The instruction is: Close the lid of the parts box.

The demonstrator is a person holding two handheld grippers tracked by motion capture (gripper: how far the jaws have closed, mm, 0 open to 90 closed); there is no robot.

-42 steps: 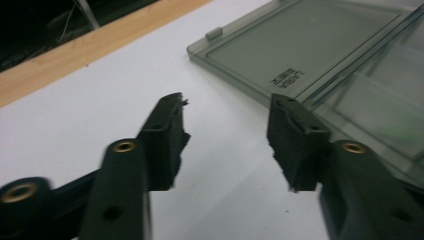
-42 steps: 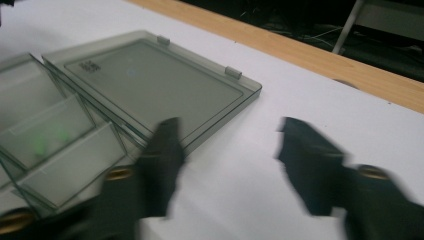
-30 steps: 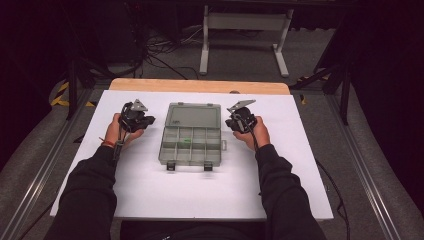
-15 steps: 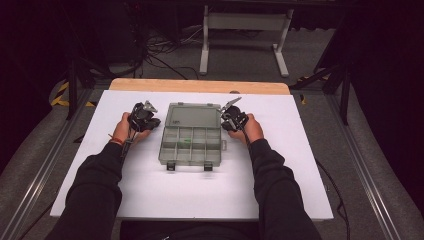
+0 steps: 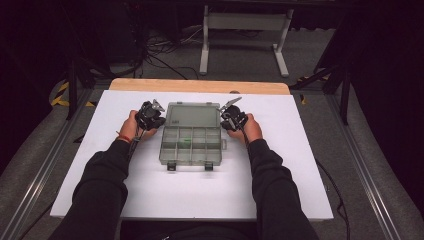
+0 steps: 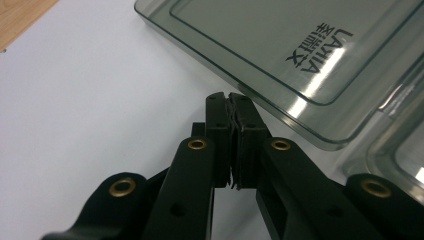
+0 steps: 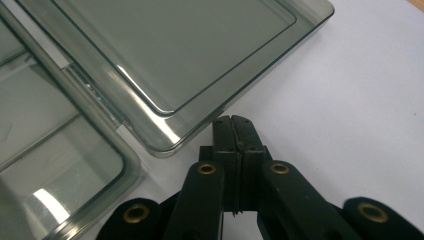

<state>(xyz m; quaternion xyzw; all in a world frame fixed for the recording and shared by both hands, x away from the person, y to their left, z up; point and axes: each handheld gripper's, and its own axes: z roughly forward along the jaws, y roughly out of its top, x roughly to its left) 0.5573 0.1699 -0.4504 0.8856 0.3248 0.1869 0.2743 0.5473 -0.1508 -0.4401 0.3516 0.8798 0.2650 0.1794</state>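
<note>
Right, quick notes as we see it:
Box: clear smoky plastic organizer box (image 5: pixel 192 137) sits mid white table (image 5: pixel 300 165), lid (image 5: pixel 191 114) flung open flat on the far side, compartment tray nearest us, two dark latches (image 5: pixel 171 165) on the near edge.
L gripper: left gripper (image 6: pixel 231 107) clenched, pads pressed together w/ nothing between; tip just beside the lid's side edge (image 6: pixel 260 75), touching or not we can't tell.
R gripper: right gripper (image 7: pixel 233 124) likewise squeezed closed on nothing, tip just off the lid's opposite corner (image 7: pixel 165 142).
Handling: we judge it light, rigid, glossy, so prob. slippery; thin hinge may flex. Best hold: lid's raised rim from both sides, or tray walls.
Unclear: small green item (image 5: pixel 186 141) in one compartment, too small to ID; other compartments' contents hard to read through glare; hinge detail blurred.
</note>
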